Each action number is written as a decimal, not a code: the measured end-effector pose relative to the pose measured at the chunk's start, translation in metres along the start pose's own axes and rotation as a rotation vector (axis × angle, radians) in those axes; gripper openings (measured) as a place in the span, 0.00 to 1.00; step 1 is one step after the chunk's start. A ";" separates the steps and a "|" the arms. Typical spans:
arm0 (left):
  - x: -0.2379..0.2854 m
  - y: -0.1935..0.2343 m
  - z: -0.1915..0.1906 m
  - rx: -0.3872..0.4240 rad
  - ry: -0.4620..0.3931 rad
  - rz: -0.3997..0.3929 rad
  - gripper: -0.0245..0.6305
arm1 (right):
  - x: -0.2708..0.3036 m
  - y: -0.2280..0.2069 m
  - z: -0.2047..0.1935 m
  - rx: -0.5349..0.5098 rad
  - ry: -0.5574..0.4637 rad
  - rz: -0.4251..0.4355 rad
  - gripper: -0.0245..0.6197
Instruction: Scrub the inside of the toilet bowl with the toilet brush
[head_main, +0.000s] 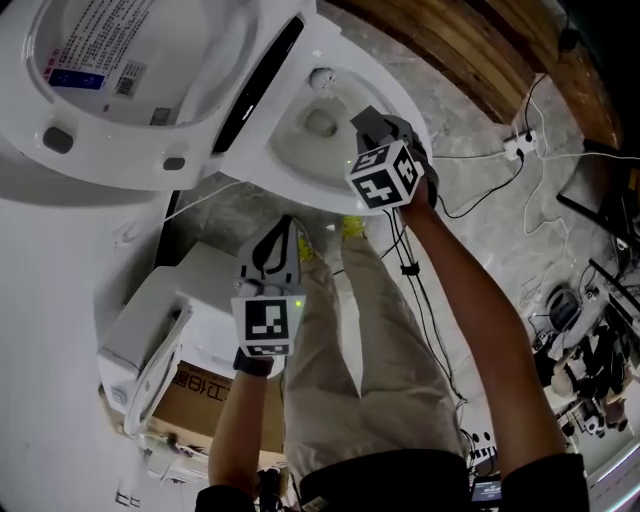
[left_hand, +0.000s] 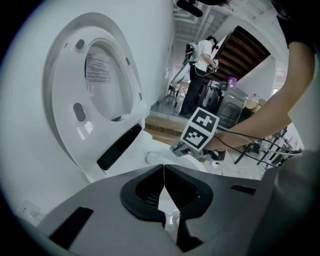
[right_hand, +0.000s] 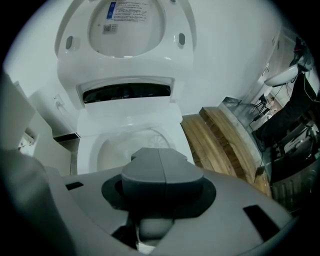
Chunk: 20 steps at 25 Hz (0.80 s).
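Note:
The white toilet bowl stands with its lid raised. My right gripper hovers over the bowl's near rim and points into it, jaws pressed together. A pale piece shows under those jaws; I cannot tell what it is. A small round ribbed white thing sits at the back of the bowl; no brush handle is clearly visible. My left gripper hangs lower, in front of the bowl, with its tips touching and nothing between them. It looks toward the right gripper.
A cardboard box and a white casing lie left of the person's legs. Cables and a power strip run across the stone floor on the right. Wooden steps rise behind. Another person stands far off.

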<state>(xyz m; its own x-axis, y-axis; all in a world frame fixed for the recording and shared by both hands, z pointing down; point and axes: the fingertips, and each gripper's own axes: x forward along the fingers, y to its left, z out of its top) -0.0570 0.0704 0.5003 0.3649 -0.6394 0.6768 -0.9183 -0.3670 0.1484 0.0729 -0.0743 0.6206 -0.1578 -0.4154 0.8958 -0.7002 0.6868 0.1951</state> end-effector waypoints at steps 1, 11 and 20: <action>0.001 -0.002 0.000 0.004 -0.001 -0.002 0.07 | -0.002 -0.004 -0.005 0.000 0.009 -0.006 0.28; -0.002 -0.008 0.000 0.012 -0.011 -0.003 0.07 | -0.030 -0.025 -0.059 -0.029 0.095 -0.025 0.28; -0.008 -0.010 -0.006 0.003 -0.003 0.004 0.07 | -0.067 -0.004 -0.083 -0.131 0.123 0.093 0.28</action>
<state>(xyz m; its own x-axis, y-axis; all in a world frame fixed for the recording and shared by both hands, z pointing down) -0.0515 0.0839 0.4977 0.3617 -0.6431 0.6750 -0.9193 -0.3666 0.1434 0.1438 0.0008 0.5927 -0.1256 -0.2765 0.9528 -0.5889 0.7937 0.1527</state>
